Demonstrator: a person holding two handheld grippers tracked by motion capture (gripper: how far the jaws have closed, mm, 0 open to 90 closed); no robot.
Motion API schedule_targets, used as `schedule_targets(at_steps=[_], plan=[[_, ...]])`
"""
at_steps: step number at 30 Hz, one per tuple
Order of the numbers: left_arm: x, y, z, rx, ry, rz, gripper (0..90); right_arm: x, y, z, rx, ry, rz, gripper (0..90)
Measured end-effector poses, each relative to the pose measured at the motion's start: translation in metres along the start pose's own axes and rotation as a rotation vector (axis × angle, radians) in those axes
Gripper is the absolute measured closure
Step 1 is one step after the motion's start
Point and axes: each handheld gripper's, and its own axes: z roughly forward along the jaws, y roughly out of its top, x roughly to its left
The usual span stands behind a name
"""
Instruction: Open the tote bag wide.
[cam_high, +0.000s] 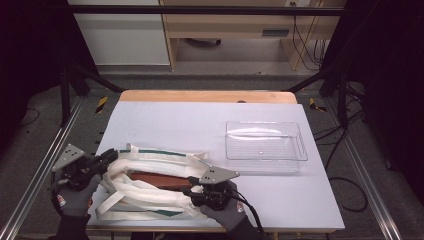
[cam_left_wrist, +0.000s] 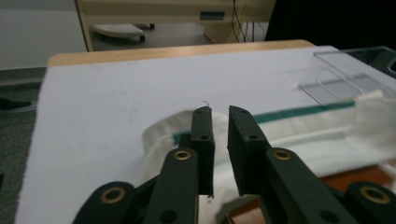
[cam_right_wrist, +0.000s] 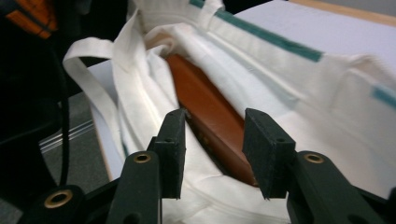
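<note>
A white cloth bag (cam_high: 150, 200) with green stripes and loose straps lies crumpled at the table's front left. A flat brown case (cam_high: 155, 179) sits inside its mouth. My left gripper (cam_high: 112, 156) is at the bag's left end, over the striped hem (cam_left_wrist: 299, 140); its jaws (cam_left_wrist: 220, 112) stand a narrow gap apart with nothing between them. My right gripper (cam_high: 189, 186) is at the bag's front right and points into it. In the right gripper view it (cam_right_wrist: 215, 121) is open, just above the brown case (cam_right_wrist: 205, 107), with the bag's cloth (cam_right_wrist: 261, 60) around it.
A clear plastic tray (cam_high: 265, 159) stands empty on the white table top (cam_high: 200, 120) to the right of the bag, and it also shows in the left gripper view as the tray (cam_left_wrist: 345, 70). Cables trail from the right gripper over the front edge.
</note>
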Motion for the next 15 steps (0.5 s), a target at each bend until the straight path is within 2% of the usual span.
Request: schedule_targets(at_steps=[1,4,5,7,13,15], plan=[[-0.012,-0.003,0.003,0.035,-0.015,0.036,83.9,-0.003,0.002,-0.001,-0.005,-0.015,-0.001,61.0],[-0.025,-0.008,0.004,0.066,-0.036,0.078,86.0,-0.003,0.007,0.002,-0.003,-0.031,-0.014,61.3],[-0.025,-0.008,0.004,0.066,-0.036,0.078,86.0,-0.003,0.007,0.002,-0.003,-0.031,-0.014,61.3],[-0.036,-0.016,0.007,0.106,-0.054,0.116,84.7,-0.003,0.012,0.008,0.002,-0.046,-0.019,60.8],[-0.039,-0.027,0.015,0.158,-0.065,0.130,68.7,-0.003,0.016,0.019,0.025,-0.077,-0.020,55.5],[-0.039,-0.034,0.018,0.185,-0.067,0.134,65.0,-0.001,0.016,0.025,0.036,-0.097,-0.040,51.7]])
